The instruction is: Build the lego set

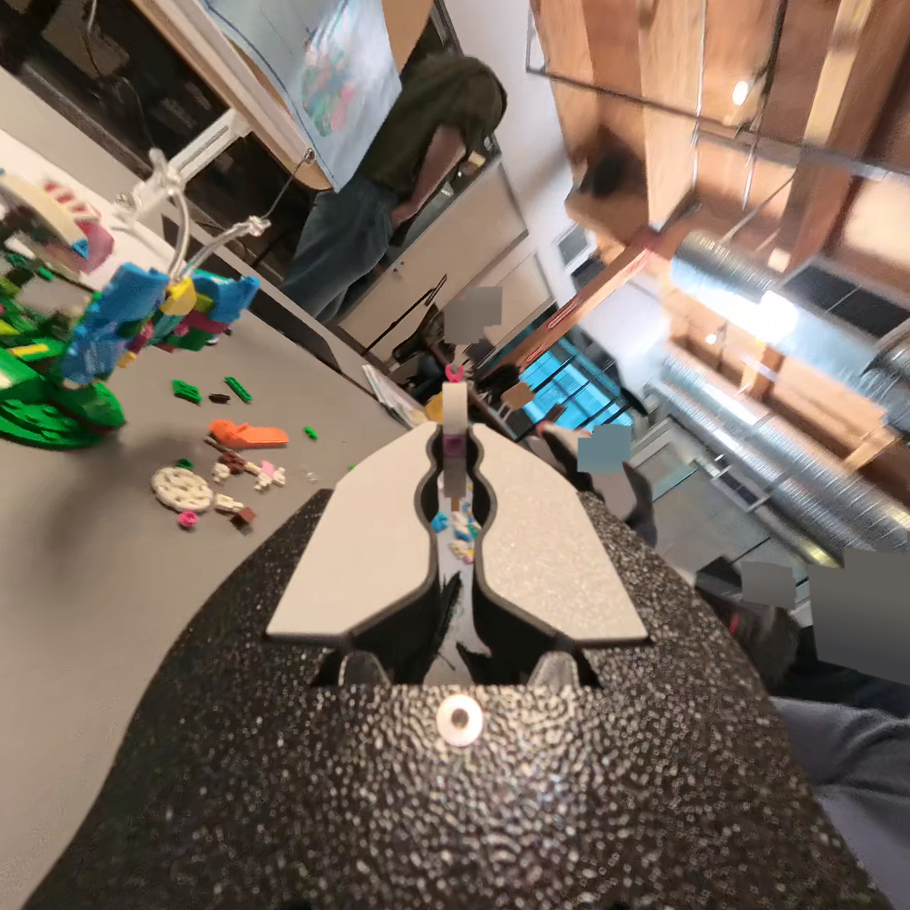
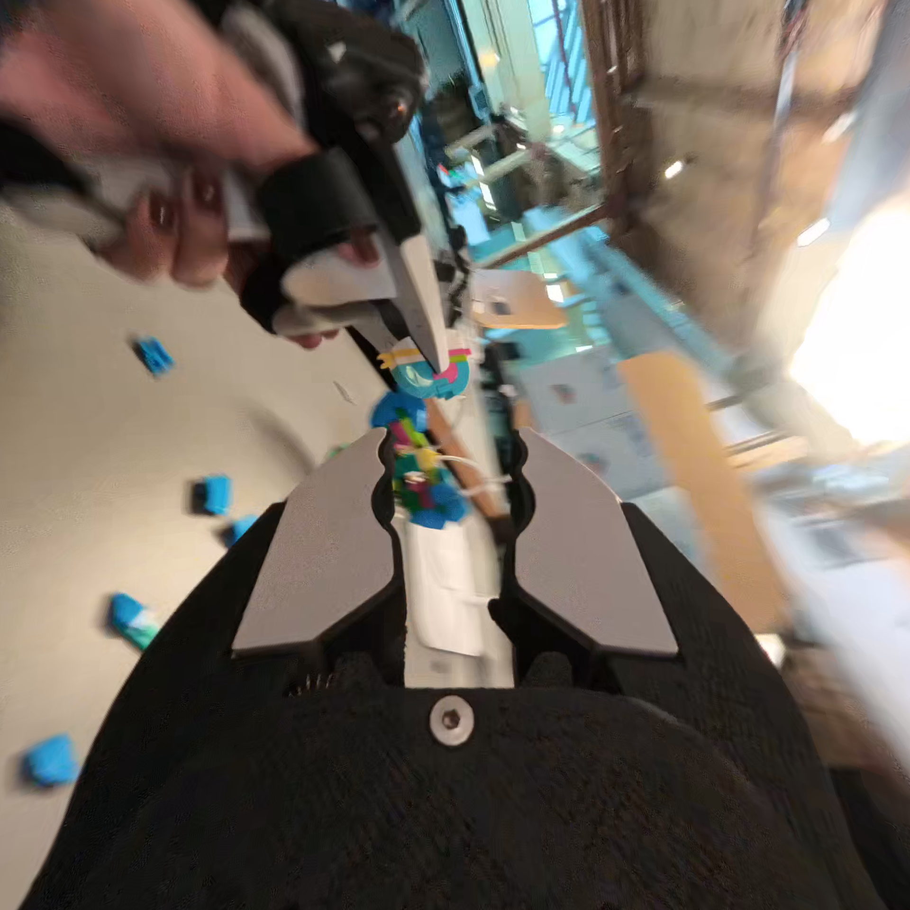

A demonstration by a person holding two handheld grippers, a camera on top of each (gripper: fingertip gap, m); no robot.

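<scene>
Table [image 1: 123, 566]: grey top is carrying the green-based model [image 1: 54, 389] at far left, well apart from both grippers.
Blue bird body [image 2: 423, 472]: is hanging on clear stalks, partly between the right gripper [image 2: 450, 433] fingers; jaws spread, grasping nothing.
Head sub-assembly [image 2: 426, 379]: is being pinched edge-on by the left gripper [image 1: 454, 433], jaws clenched.
Advice: steady the body first, then press the head squarely.

The grey bench [image 1: 98, 566] fills the 8 o'clock side. Up at 1 o'clock, brown wooden beams [image 1: 665, 123] cross the ceiling. Shiny silver air pipes [image 1: 788, 394] run toward 3 o'clock. A person in jeans [image 1: 354, 231] stands near 12 o'clock. Bright blue windows [image 1: 566, 384] glow in the middle.
</scene>
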